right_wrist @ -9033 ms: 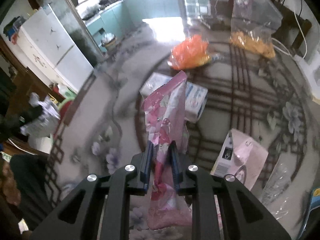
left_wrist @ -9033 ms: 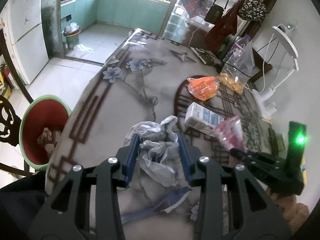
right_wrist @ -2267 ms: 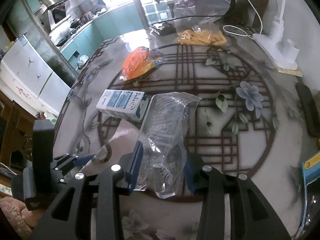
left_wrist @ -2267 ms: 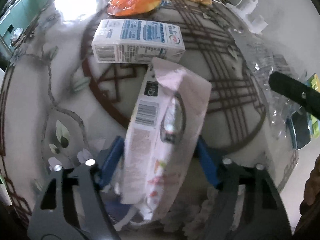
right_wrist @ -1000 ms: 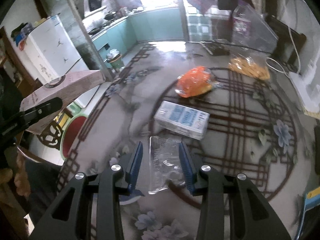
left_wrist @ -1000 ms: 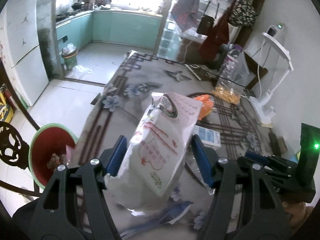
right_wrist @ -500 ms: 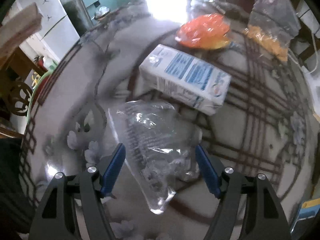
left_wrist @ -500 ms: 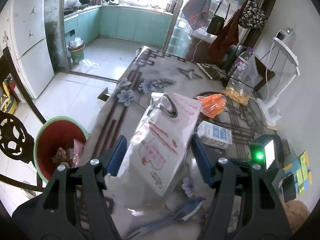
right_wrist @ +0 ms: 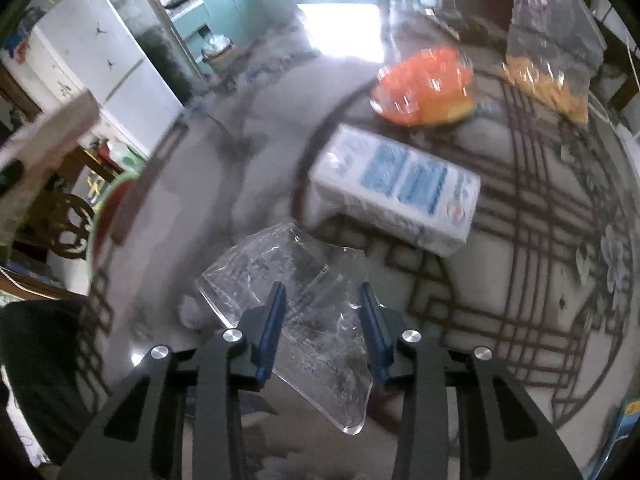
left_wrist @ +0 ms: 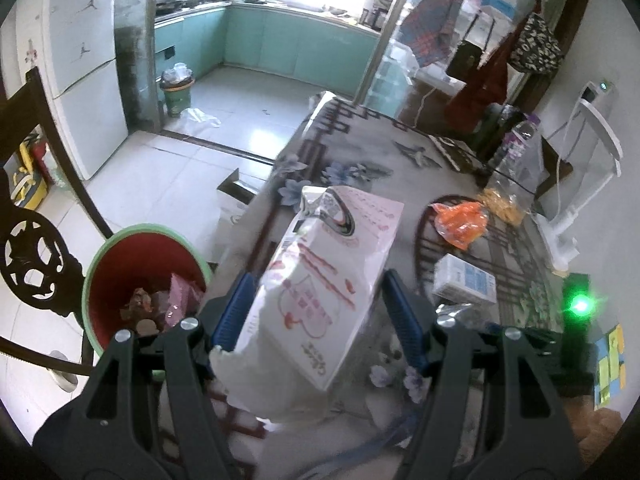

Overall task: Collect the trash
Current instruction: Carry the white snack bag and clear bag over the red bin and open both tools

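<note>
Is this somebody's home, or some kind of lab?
Most likely a home: a dining table with a floral cover, a white fridge, and a kitchen with teal cabinets beyond.
</note>
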`<state>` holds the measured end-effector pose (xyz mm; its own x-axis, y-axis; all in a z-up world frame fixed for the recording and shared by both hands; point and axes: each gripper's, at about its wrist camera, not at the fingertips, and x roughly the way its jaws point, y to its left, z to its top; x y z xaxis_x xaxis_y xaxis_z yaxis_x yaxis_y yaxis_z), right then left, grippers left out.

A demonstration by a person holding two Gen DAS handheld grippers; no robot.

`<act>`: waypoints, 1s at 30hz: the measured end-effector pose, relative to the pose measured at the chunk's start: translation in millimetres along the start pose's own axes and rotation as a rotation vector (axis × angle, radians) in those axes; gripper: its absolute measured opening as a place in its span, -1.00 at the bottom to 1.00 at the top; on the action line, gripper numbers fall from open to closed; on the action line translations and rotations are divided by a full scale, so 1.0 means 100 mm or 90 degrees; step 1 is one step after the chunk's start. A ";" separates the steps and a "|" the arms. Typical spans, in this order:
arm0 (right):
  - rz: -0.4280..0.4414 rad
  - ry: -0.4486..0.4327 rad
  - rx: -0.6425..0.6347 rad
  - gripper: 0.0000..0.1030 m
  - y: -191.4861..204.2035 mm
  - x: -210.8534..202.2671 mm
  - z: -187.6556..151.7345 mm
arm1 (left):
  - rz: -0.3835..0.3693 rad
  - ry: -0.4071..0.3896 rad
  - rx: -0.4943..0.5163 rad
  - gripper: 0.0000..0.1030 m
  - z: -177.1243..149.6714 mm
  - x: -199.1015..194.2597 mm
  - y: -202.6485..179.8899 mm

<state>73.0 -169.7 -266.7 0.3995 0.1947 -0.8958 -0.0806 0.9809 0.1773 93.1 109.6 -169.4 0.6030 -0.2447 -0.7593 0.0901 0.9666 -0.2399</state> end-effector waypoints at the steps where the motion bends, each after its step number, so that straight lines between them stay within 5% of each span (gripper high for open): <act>1: 0.006 -0.013 -0.005 -0.30 0.07 -0.07 0.06 | 0.004 -0.003 -0.005 0.19 0.01 0.00 0.05; 3: 0.017 -0.034 -0.014 -0.41 0.18 -0.16 0.15 | 0.017 -0.005 -0.016 0.10 0.04 0.00 0.16; 4: 0.027 -0.044 -0.020 -0.86 0.26 -0.20 0.21 | 0.020 -0.006 -0.021 0.02 0.04 -0.01 0.22; 6: 0.051 -0.060 -0.028 -0.99 0.42 -0.25 0.35 | 0.030 -0.007 -0.033 -0.11 0.06 -0.01 0.32; 12: 0.086 -0.071 -0.085 -1.00 0.92 -0.13 0.61 | 0.054 -0.004 -0.064 -0.36 0.09 -0.01 0.69; 14: 0.087 -0.061 -0.077 -0.89 0.98 -0.01 0.65 | 0.051 0.004 -0.075 -0.36 0.09 0.01 0.81; 16: 0.082 -0.060 -0.054 0.24 0.95 0.11 0.66 | 0.056 0.008 -0.078 -0.36 0.08 0.04 0.88; 19: 0.064 -0.060 -0.038 0.28 0.88 0.27 0.76 | 0.061 0.009 -0.085 -0.36 0.07 0.07 1.00; 21: 0.040 -0.042 -0.049 0.58 0.88 0.49 0.92 | 0.060 0.012 -0.098 -0.36 0.07 0.10 1.08; 27: 0.047 0.030 -0.023 0.62 0.90 1.03 1.03 | 0.056 0.016 -0.121 -0.36 0.05 0.11 1.31; 29: 0.045 0.036 -0.023 0.44 0.94 1.09 1.01 | 0.060 0.017 -0.125 -0.36 0.03 0.12 1.38; 30: 0.046 0.043 -0.023 0.14 0.96 1.13 0.99 | 0.060 0.017 -0.128 -0.36 0.02 0.12 1.40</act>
<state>201.4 -53.7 -310.9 0.3296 0.2637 -0.9065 -0.1406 0.9632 0.2291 114.7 242.6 -210.6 0.5794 -0.1590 -0.7994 -0.1270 0.9512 -0.2812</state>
